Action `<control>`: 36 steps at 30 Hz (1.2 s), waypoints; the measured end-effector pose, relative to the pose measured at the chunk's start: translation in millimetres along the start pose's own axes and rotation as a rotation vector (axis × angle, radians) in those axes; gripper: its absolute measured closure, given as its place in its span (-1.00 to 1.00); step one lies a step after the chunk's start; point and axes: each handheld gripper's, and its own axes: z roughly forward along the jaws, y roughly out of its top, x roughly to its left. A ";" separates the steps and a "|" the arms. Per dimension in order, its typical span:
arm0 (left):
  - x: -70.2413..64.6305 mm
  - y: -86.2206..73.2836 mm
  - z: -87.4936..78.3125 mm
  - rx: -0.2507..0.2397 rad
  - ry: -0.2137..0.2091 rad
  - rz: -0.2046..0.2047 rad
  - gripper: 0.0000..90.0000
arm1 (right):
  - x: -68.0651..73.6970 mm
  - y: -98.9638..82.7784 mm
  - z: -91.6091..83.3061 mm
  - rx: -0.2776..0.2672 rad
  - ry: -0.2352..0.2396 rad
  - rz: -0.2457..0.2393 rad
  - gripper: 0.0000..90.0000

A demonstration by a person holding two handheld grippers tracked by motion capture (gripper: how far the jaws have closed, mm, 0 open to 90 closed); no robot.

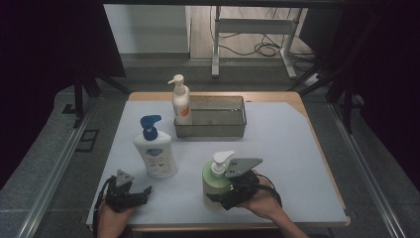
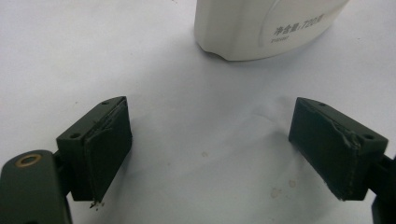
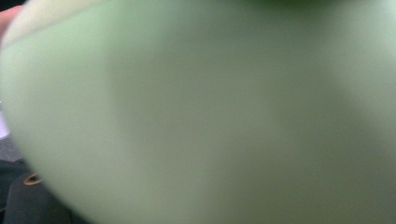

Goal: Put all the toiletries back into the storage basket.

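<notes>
A light green pump bottle with a white pump stands near the table's front, right of centre. My right gripper sits against its right side, jaws reaching around its lower body. In the right gripper view the green bottle is a blur pressed close to the camera and hides the jaws. My left gripper rests at the front left, open, with nothing between its pads. Just beyond it stands a white bottle with a blue pump, whose base shows ahead of the left jaws.
A clear rectangular bin stands at the back centre of the white table cover. A slim white pump bottle with an orange label stands against the bin's left end. The table's wooden edge runs along the right and front.
</notes>
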 end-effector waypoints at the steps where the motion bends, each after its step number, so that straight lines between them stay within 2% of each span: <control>1: 0.1 0.0 -0.1 0.001 0.000 0.001 -0.71 | -0.8 0.3 -0.1 0.000 -0.009 -0.001 -0.73; 8: 0.0 0.0 0.0 0.001 -0.001 -0.001 -0.71 | -11.9 4.7 -3.5 -0.010 -0.037 0.028 -0.73; 16: 0.3 0.0 0.1 -0.001 0.000 0.004 -0.71 | -24.8 18.4 -5.2 -0.017 -0.079 0.035 -0.73; 26: 0.3 0.1 0.1 -0.001 0.000 0.004 -0.71 | -51.0 34.3 0.2 -0.019 -0.140 0.078 -0.73; 36: 0.5 0.0 0.1 -0.001 0.000 0.006 -0.71 | -69.1 50.1 1.9 -0.030 -0.195 0.085 -0.73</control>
